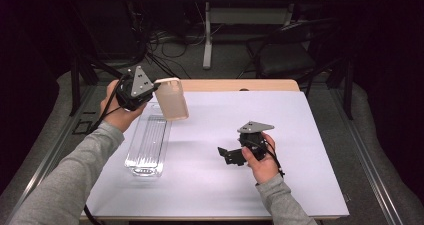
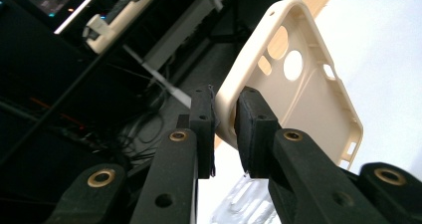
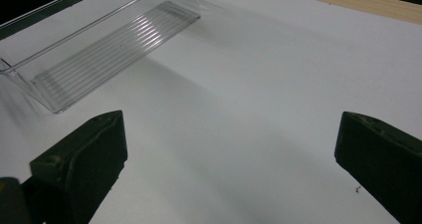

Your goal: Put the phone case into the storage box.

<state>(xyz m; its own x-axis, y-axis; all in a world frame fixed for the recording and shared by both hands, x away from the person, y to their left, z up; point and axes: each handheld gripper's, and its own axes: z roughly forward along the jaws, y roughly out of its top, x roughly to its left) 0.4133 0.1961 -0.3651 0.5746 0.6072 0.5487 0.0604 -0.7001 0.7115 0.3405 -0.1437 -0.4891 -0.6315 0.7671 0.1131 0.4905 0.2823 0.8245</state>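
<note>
A cream phone case (image 1: 172, 99) hangs in the air above the far end of a clear plastic tray (image 1: 148, 144). My left gripper (image 1: 150, 88) is shut on its edge. In the left gripper view the two black pads (image 2: 251, 129) pinch the rim of the phone case (image 2: 303, 97), whose hollow inside with camera cut-outs faces the camera. My right gripper (image 1: 226, 155) rests low over the white table surface at the right of the middle, pointing left, its jaws wide apart with nothing between them. In the right gripper view the tray (image 3: 114, 47) lies ahead at the upper left.
The white mat (image 1: 300, 135) covers a wooden table (image 1: 240, 85). Beyond the far edge stand a dark chair (image 1: 290, 50), table legs and loose cables on the floor. Metal rails run along both sides of the table.
</note>
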